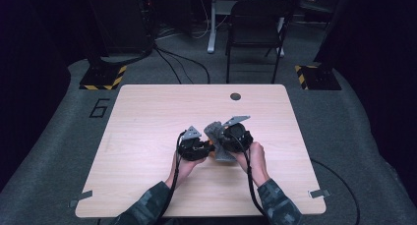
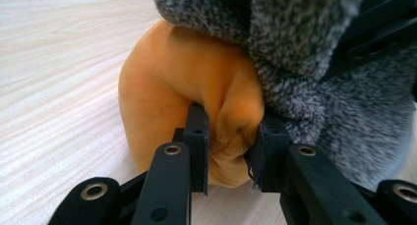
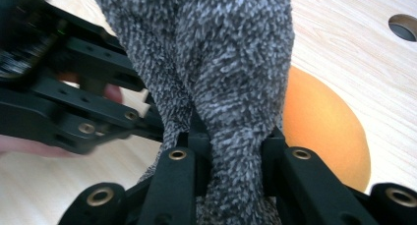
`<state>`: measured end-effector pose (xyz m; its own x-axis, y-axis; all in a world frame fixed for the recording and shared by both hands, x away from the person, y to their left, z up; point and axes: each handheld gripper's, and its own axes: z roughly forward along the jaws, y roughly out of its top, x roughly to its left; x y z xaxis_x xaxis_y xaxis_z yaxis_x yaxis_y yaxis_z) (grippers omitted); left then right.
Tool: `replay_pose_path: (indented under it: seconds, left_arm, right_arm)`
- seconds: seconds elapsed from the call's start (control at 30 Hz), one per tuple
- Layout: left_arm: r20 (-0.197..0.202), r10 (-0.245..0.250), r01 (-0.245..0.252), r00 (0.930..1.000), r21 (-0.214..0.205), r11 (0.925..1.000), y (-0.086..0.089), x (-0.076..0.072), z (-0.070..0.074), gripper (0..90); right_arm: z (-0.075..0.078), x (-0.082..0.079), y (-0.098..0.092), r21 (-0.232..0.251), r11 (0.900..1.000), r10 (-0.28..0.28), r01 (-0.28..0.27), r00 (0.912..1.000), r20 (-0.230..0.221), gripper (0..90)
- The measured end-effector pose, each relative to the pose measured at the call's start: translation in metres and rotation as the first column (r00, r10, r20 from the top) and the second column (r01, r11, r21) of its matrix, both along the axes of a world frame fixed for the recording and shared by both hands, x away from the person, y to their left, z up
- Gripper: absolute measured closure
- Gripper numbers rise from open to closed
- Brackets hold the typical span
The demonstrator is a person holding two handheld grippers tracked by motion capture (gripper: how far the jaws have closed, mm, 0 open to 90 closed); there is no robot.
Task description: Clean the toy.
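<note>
- Two grippers meet over the near middle of a pale wooden table (image 1: 147, 117), which stands on grey floor with a black folding chair (image 1: 255, 28) well behind its far edge.
- Between the grippers sits a fuzzy grey sock (image 1: 215, 132) with an orange toe part (image 1: 210, 145); in the high view it lies bunched just right of the table's centre, toward the person's side.
- From the left gripper view, the orange part (image 2: 187, 87) bulges like a stuffed ball resting on the tabletop, with the grey fabric (image 2: 314, 77) draped over its far and right side.
- On the left, the left gripper (image 1: 193, 145) has its jaws clamped on a fold of the orange part, the cloth pinched between the pads (image 2: 199, 146).
- On the right, the right gripper (image 1: 235, 135) is tilted, and its jaws are closed tight on a thick fold of the grey fabric (image 3: 231, 87), which rises from between them.
- Beside that fold, in the right gripper view, the orange part (image 3: 319, 131) shows as a round shape on the wood.
- One small round hole (image 1: 235, 96) sits in the table near its far edge.
</note>
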<state>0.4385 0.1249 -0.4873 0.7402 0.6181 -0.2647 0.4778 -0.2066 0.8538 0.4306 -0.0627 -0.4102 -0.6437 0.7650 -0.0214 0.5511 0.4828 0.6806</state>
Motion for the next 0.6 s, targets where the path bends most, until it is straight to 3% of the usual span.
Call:
replay_pose_path:
  seconds: [0.17,0.6]
  left_arm:
    - [0.010,0.003,-0.003,0.9999,0.002,1.0000,-0.002,-0.001,0.000,72.7]
    - [0.002,-0.004,0.004,1.0000,-0.005,1.0000,-0.001,0.001,-0.001,72.7]
  right_arm:
    - [-0.001,0.002,-0.008,-0.004,0.9999,-0.010,0.010,0.9999,0.001,75.4]
    - [-0.012,0.015,-0.052,0.002,0.9929,-0.119,0.119,0.9918,-0.047,75.4]
